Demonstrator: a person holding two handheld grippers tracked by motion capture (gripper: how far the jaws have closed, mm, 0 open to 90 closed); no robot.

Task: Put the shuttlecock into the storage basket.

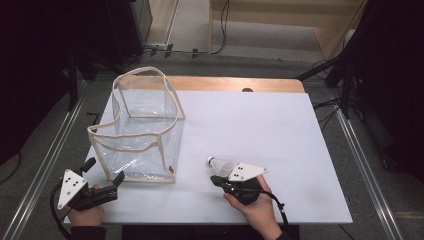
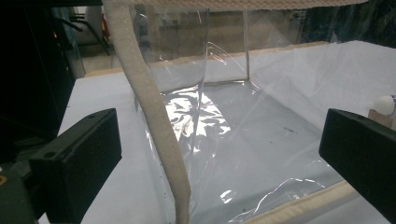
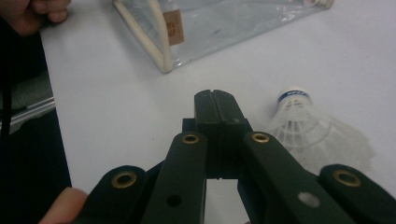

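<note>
Lying on the white tabletop (image 1: 280, 130) just beside the closed, empty right claw (image 3: 218, 100), the white feathered shuttlecock (image 3: 303, 126) needs reopened jaws around its cork, while the open left claw (image 2: 219, 158) steadies the clear plastic bag (image 1: 142, 132).

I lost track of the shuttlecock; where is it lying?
In the high view the shuttlecock lies on the white table, just beside the right tool, right of the clear bag.
</note>
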